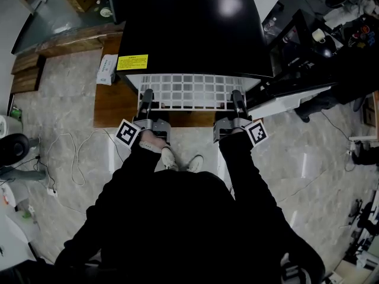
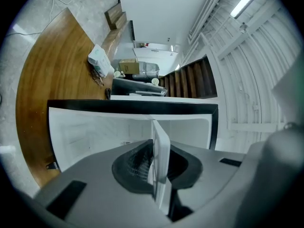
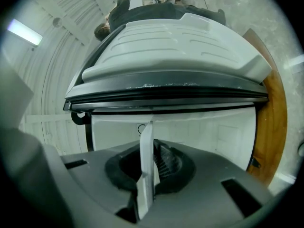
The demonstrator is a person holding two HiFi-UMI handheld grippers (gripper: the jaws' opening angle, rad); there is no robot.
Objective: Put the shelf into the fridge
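Note:
A white wire shelf [image 1: 188,92] lies flat, half inside the black fridge [image 1: 189,34], with its near edge sticking out of the open front. My left gripper [image 1: 146,96] is shut on the shelf's near left edge and my right gripper [image 1: 238,97] on its near right edge. The left gripper view has the shelf's rim [image 2: 160,156] edge-on between the jaws of the left gripper [image 2: 159,170], with the white fridge interior [image 2: 95,132] ahead. In the right gripper view the rim [image 3: 146,160] is pinched by the right gripper [image 3: 148,175], facing the interior [image 3: 209,132].
The fridge door [image 1: 290,93] hangs open to the right; its white inner side [image 3: 175,42] fills the top of the right gripper view. The fridge stands on a wooden platform [image 1: 109,108] beside a tissue pack [image 1: 106,70]. Cables [image 1: 77,158] trail over the marble floor at left.

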